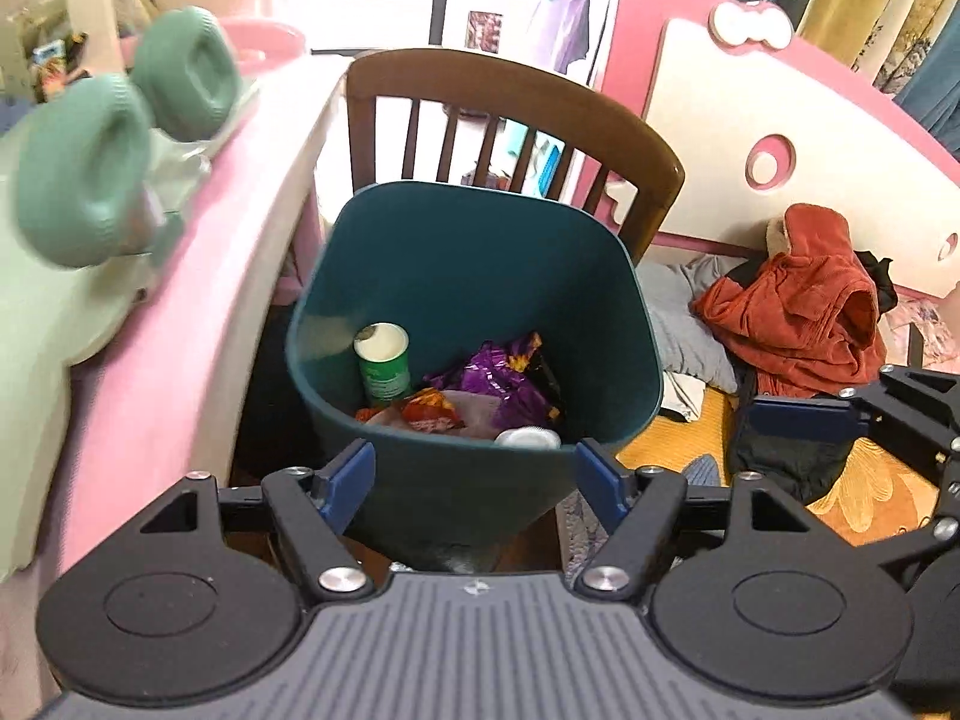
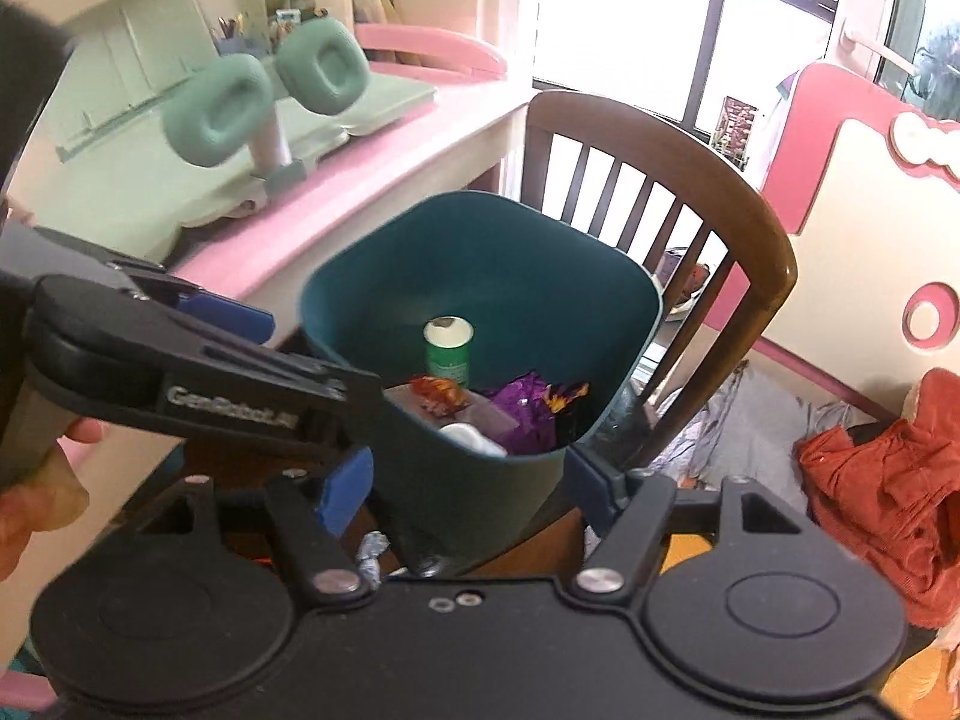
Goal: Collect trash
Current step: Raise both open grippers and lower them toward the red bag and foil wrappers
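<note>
Left gripper [image 1: 474, 480] spread wide, nothing between its blue pads [image 1: 348, 483]. Right gripper [image 2: 465, 492] likewise wide and empty. A teal bin [image 1: 468, 264] sits just ahead of both, its near rim between the fingertips in each view. Inside the bin: a white lump [image 1: 528, 437] at the near wall, an orange wrapper [image 1: 429, 408], a purple wrapper [image 1: 498, 378], and an upright green can [image 1: 384, 363] further back. Behind the bin, a wooden chair [image 1: 654, 162]. Left, a pink desk [image 1: 198, 276]; right, an orange jacket [image 1: 804, 312].

both wrist views close, angled down, sharing teal bin [image 1: 474, 276]
</note>
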### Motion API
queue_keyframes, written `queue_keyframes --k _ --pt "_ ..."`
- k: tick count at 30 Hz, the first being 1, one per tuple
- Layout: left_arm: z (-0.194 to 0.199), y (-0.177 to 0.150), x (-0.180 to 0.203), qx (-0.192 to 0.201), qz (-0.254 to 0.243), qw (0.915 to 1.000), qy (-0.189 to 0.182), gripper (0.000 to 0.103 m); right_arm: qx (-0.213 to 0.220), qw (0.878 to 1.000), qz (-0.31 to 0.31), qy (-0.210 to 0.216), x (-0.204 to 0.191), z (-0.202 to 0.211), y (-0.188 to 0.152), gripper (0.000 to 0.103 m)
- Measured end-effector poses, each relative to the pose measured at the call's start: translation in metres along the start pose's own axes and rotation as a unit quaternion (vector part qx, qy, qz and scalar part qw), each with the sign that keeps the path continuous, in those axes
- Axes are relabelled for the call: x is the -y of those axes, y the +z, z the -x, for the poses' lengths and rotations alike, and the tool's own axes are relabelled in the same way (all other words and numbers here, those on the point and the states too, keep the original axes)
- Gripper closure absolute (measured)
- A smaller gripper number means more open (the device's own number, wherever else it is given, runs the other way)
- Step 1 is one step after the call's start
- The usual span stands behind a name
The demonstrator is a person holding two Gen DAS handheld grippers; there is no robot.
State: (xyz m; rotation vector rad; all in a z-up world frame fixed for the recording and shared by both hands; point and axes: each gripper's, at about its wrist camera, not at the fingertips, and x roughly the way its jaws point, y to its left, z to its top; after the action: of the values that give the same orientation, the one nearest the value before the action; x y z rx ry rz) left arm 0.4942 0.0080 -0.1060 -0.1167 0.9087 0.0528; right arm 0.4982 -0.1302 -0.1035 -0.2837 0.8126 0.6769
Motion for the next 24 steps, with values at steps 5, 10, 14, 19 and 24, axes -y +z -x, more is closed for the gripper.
queue_keyframes --k 5,10,14,19,24 --pt "0.023 -0.031 -0.009 0.009 0.001 0.9999 0.011 0.025 0.022 0.999 -0.013 0.03 -0.009 0.021 -0.024 0.02" --pt "0.034 -0.062 -0.02 -0.002 0.023 0.9997 0.001 0.023 0.037 0.997 -0.015 0.06 -0.024 0.025 -0.062 0.007" --pt "0.034 -0.089 -0.028 -0.003 0.033 0.9994 0.006 0.023 0.033 0.997 -0.008 0.068 -0.036 0.017 -0.094 0.004" --pt "0.022 -0.126 -0.036 -0.01 0.046 0.9988 0.014 0.023 0.02 0.997 -0.007 0.069 -0.046 -0.001 -0.131 0.0" --pt "-0.006 -0.169 -0.039 -0.029 0.054 0.9979 0.022 0.023 0.001 0.998 -0.008 0.07 -0.052 -0.029 -0.162 0.0"
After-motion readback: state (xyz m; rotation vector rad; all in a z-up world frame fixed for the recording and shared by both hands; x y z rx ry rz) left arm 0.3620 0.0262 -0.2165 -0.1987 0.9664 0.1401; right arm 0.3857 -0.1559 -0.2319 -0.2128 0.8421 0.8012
